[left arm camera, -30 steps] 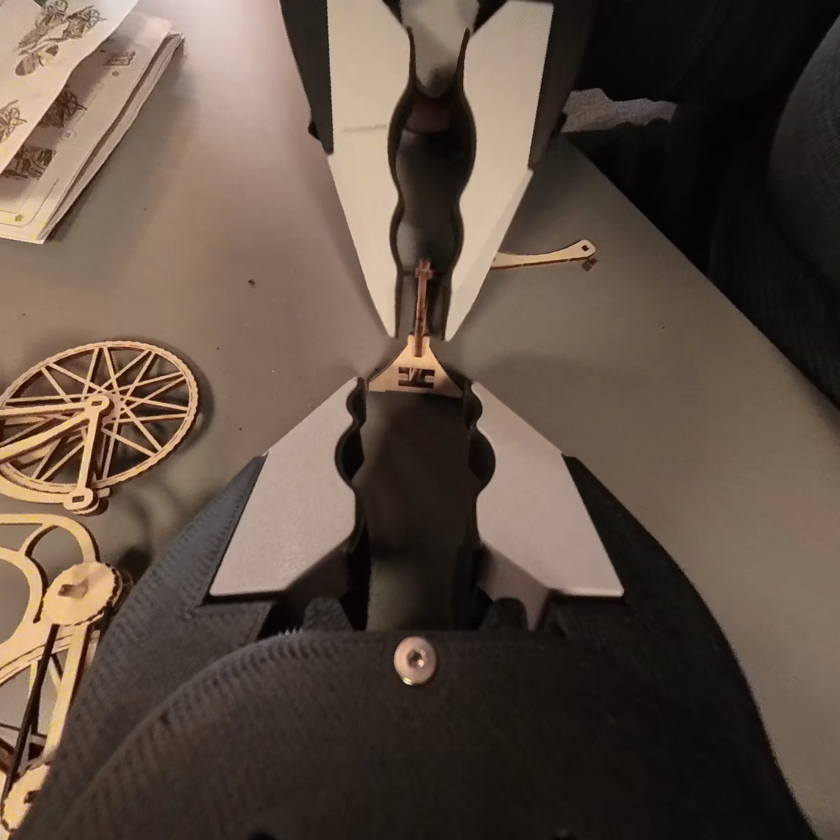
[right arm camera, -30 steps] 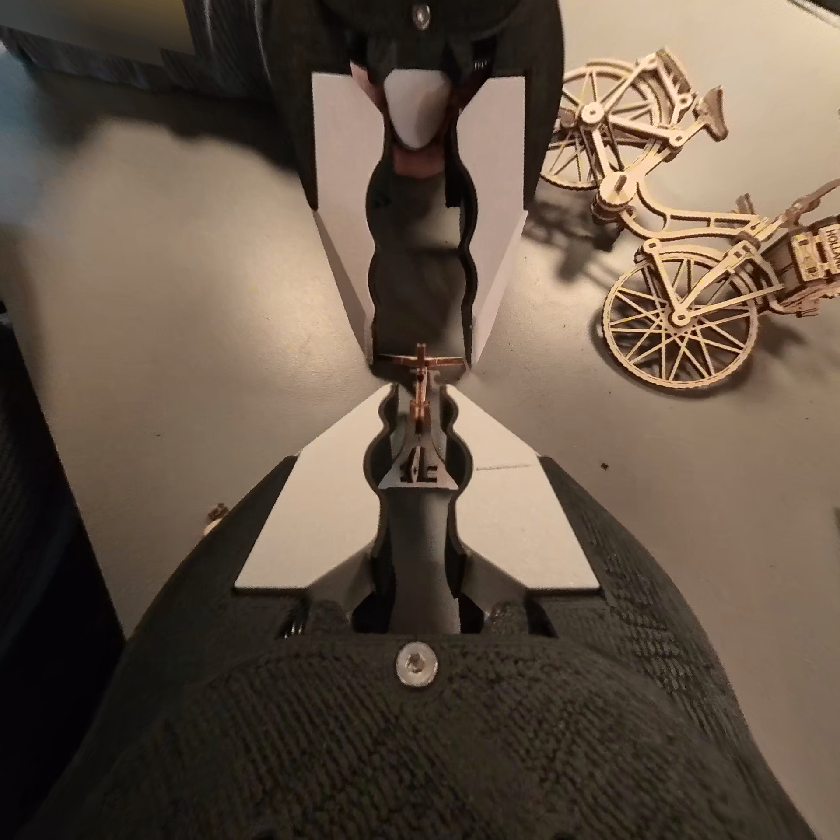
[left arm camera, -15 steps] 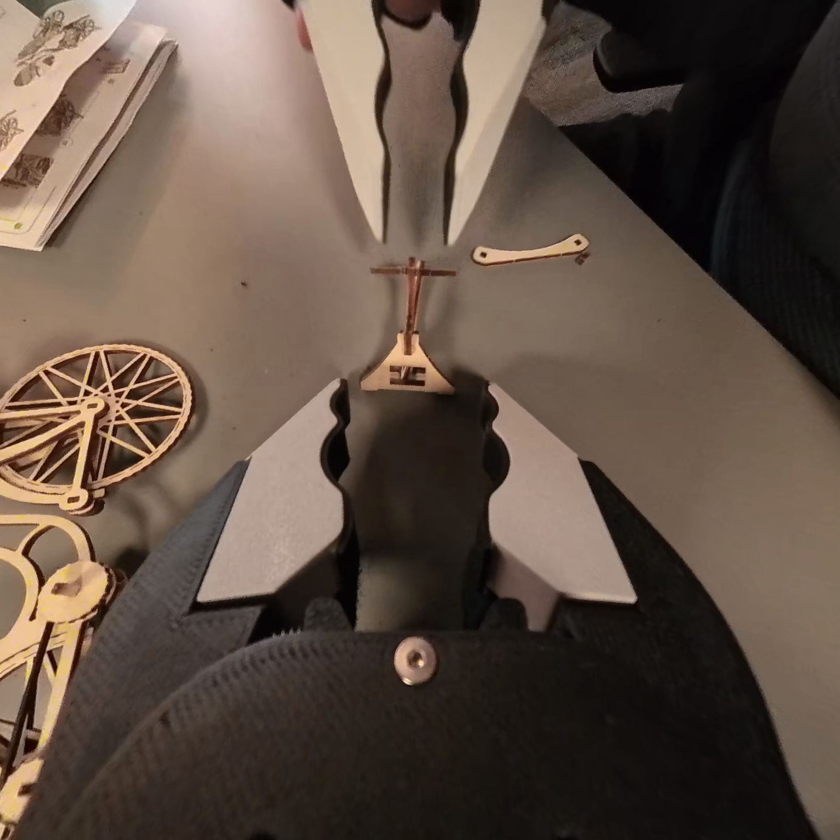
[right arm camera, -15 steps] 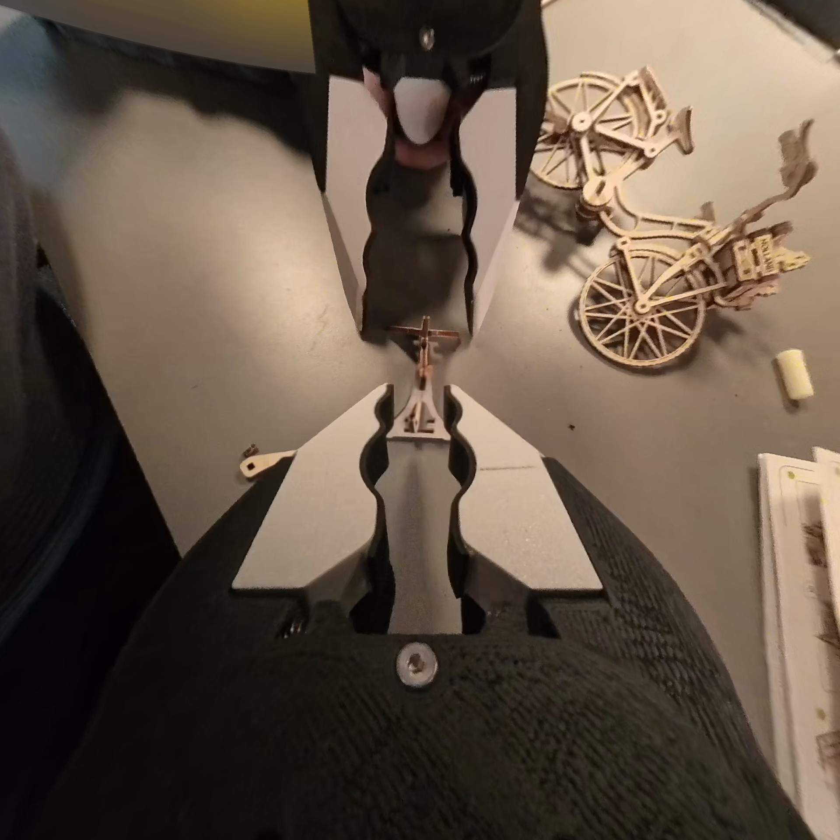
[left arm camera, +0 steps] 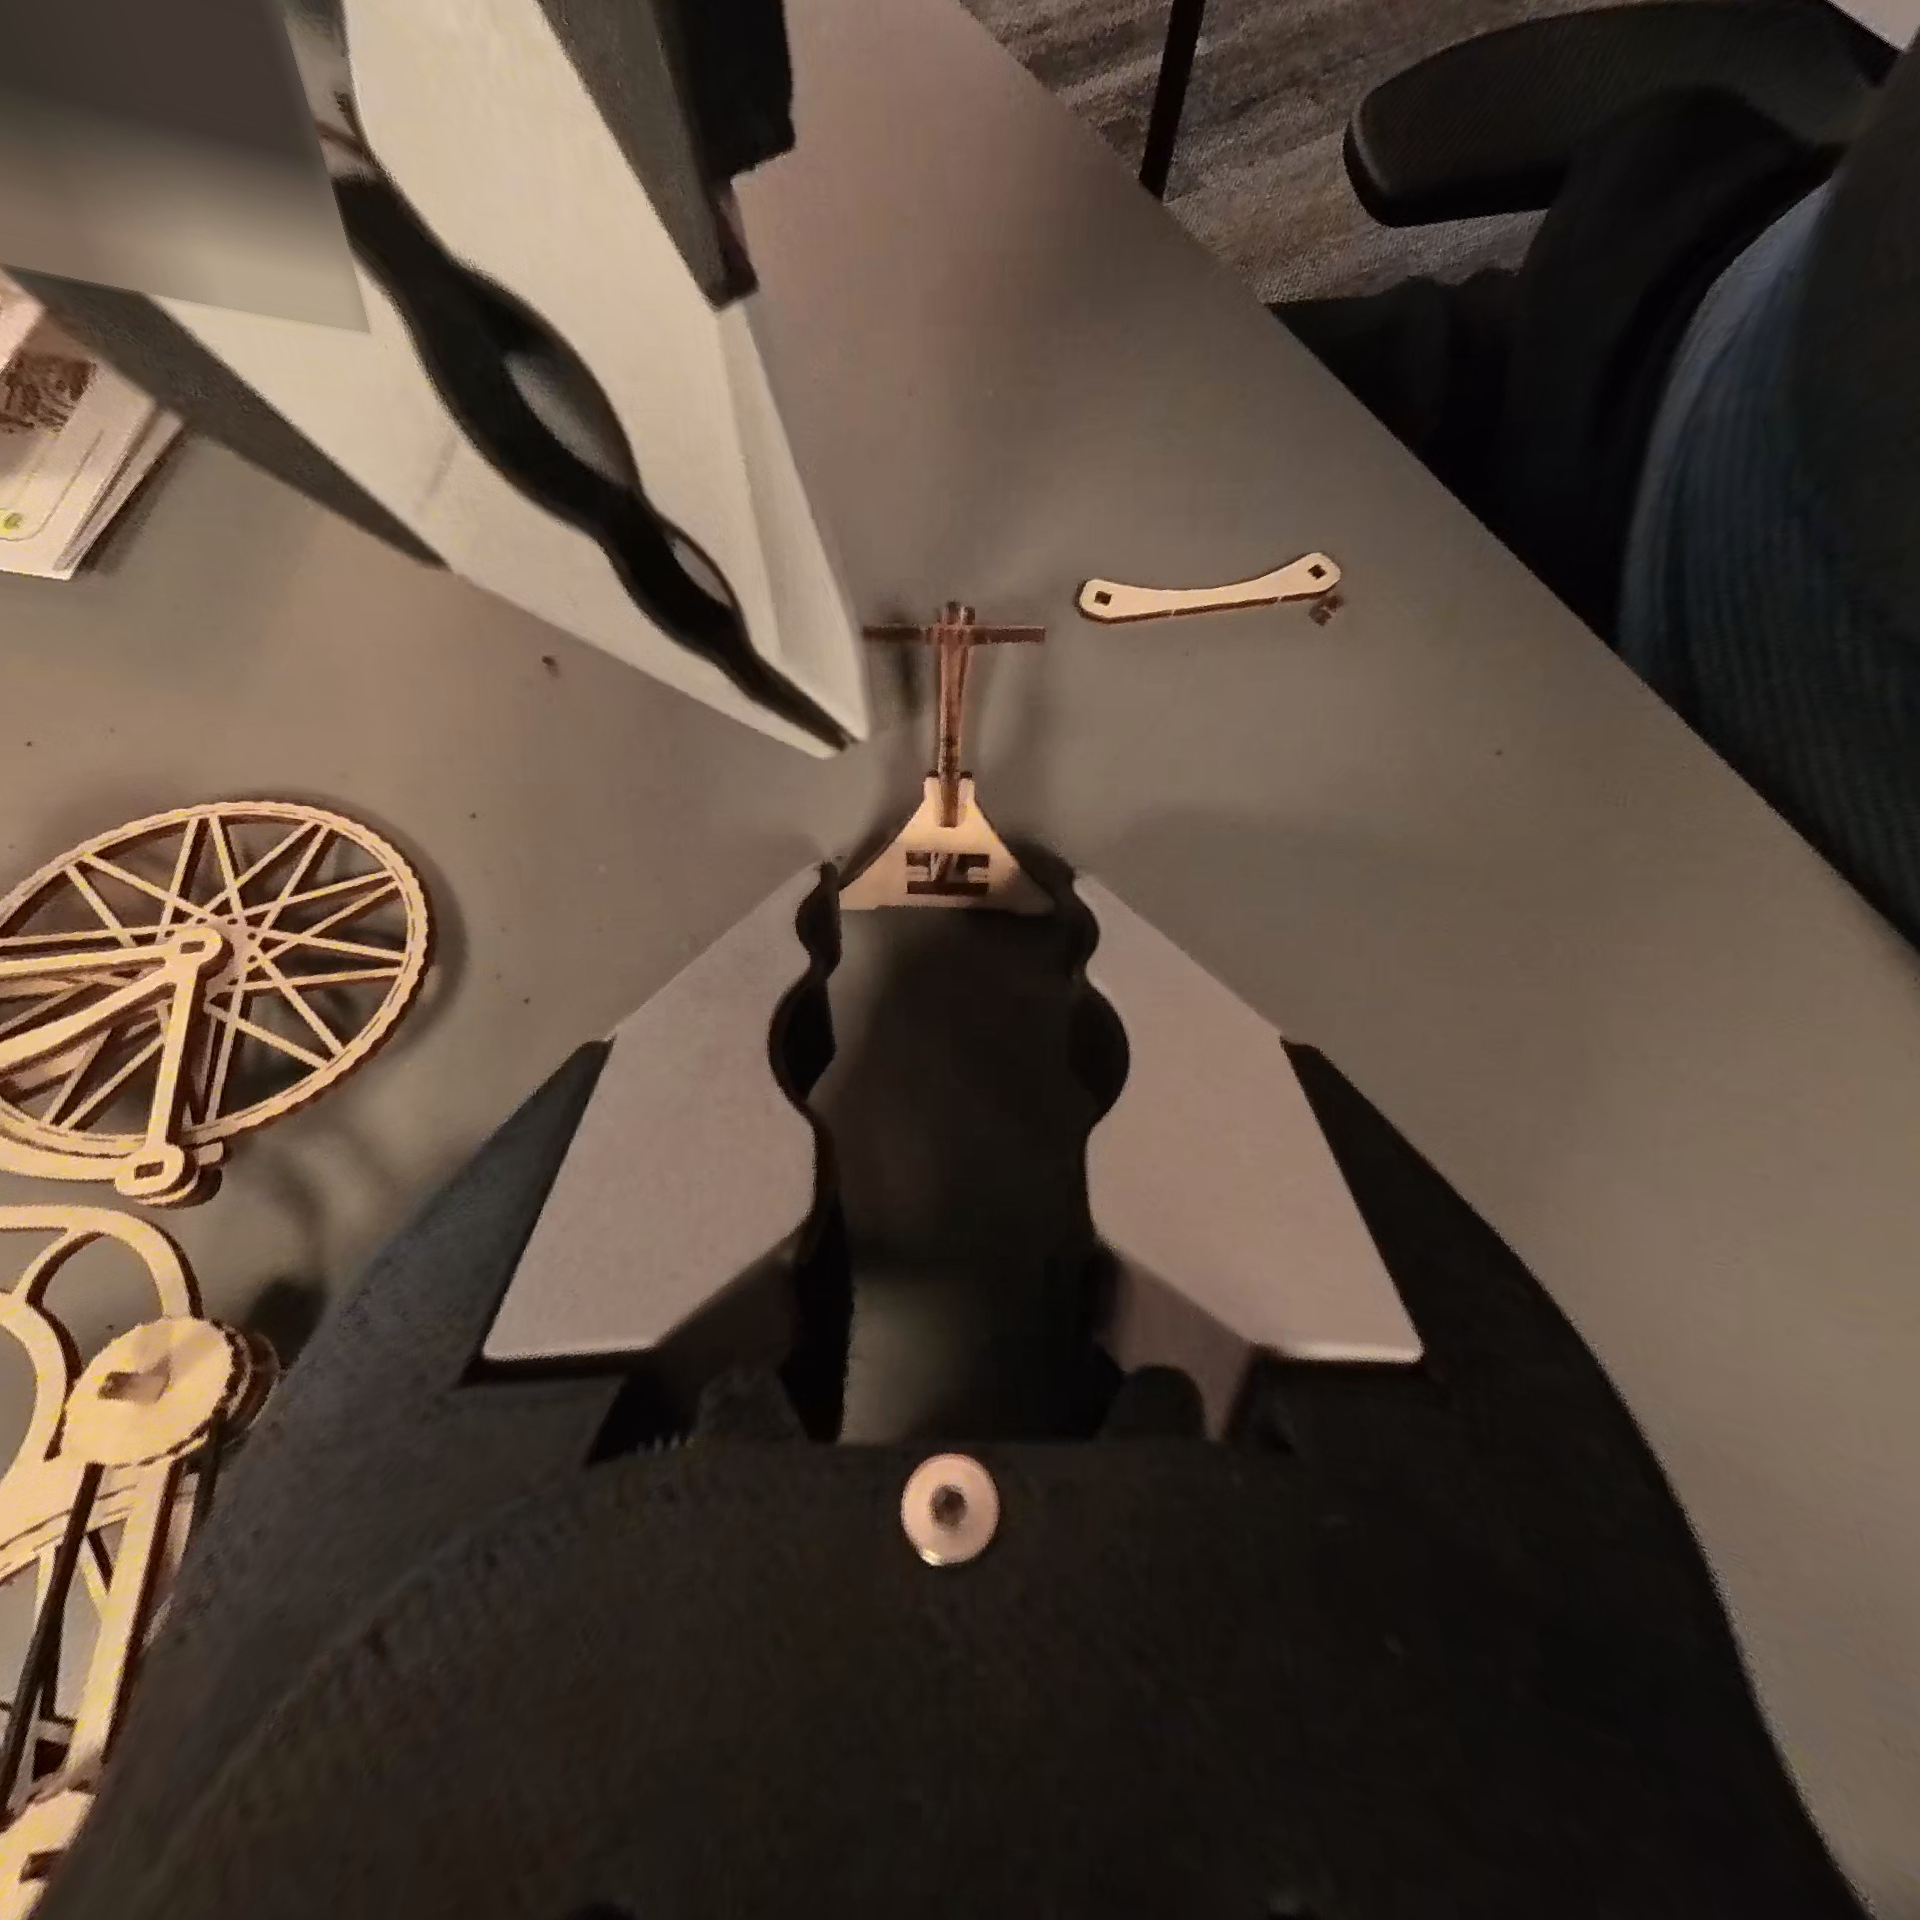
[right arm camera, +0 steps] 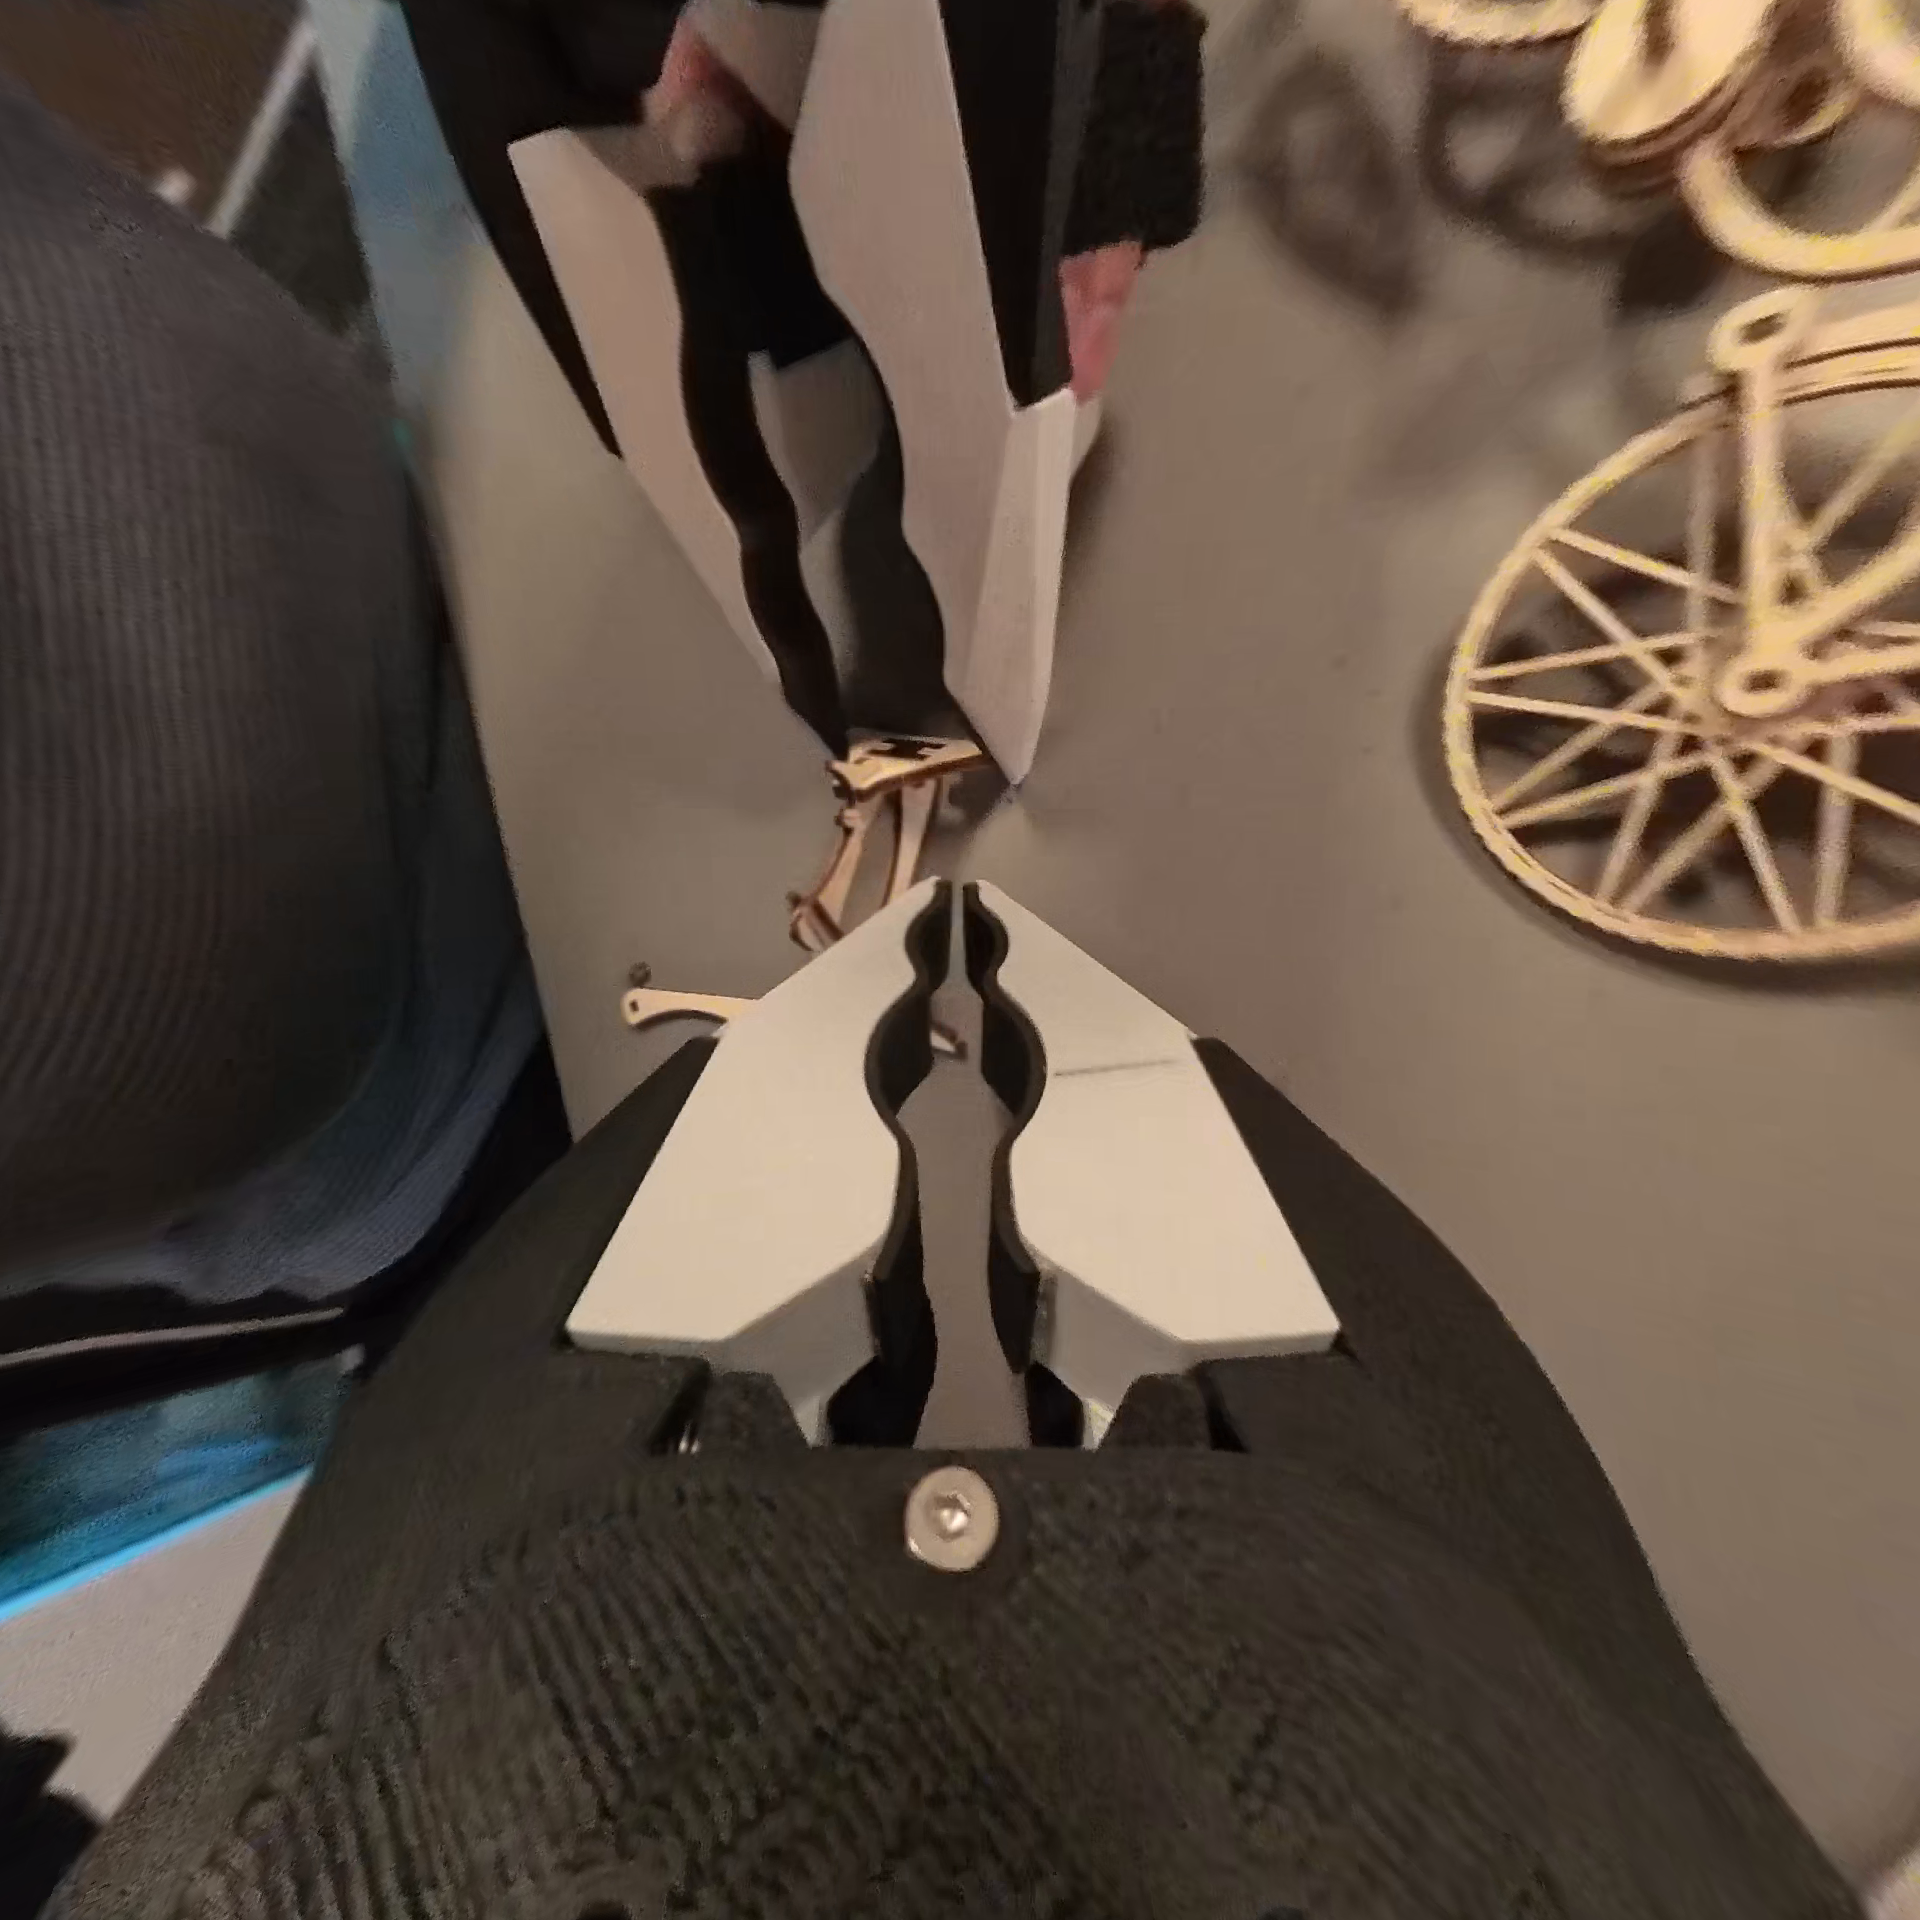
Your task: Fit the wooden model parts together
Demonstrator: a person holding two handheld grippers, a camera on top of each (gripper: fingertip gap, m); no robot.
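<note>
Two grippers, one small wooden assembly, one loose strip.
Our left gripper (left arm camera: pixel 951 883) pinches the wooden assembly's (left arm camera: pixel 951 769) base; our right gripper (right arm camera: pixel 956 888), pressed together and empty, sits just beside it, near the strip (left arm camera: pixel 1205 597).

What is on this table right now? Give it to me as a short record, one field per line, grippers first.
left gripper: fingertips closed on the flat base of the wooden part
right gripper: shut, holding nothing, tips close beside the part
curved strip: lying flat on the table, untouched
bicycle model: lying on its side, apart from both grippers
booklet: at the table's far corner, partly hidden
</note>
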